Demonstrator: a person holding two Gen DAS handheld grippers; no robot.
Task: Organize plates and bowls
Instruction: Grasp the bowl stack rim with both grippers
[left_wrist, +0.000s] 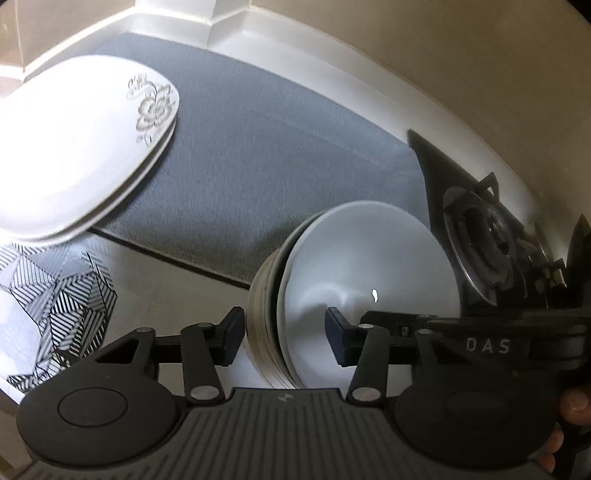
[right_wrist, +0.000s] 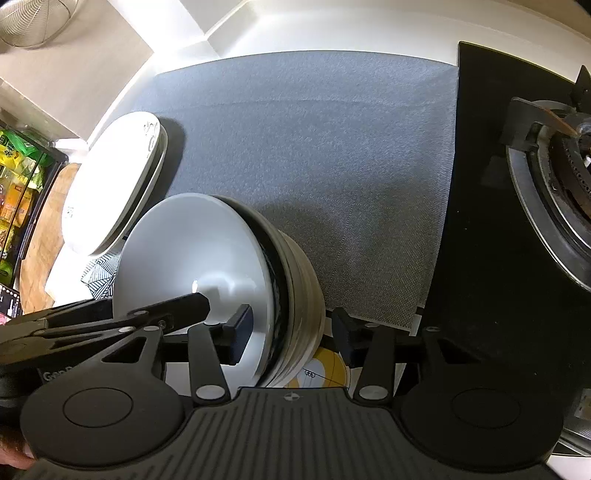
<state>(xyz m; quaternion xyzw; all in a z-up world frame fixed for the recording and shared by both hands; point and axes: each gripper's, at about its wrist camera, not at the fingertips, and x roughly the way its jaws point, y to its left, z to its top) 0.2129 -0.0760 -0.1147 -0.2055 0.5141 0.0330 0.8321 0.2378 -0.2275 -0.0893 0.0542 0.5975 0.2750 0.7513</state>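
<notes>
A white surface (right_wrist: 332, 33) carries a grey mat (right_wrist: 314, 147) beside a black gas stove (right_wrist: 498, 221). The stack of bowls (right_wrist: 207, 266) stands at the near edge of the mat. Both grippers straddle its rim: the left gripper (left_wrist: 284, 332) and the right gripper (right_wrist: 291, 332) are half open, fingers (right_wrist: 240, 332) not visibly pressing. Two white plates (left_wrist: 74, 155) lie stacked to the left.

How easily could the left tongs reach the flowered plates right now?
Probably not directly: the left tongs straddle the rim of the bowl stack. Once lifted clear, the grey mat between them and the flowered plates looks bare, so likely yes.
</notes>
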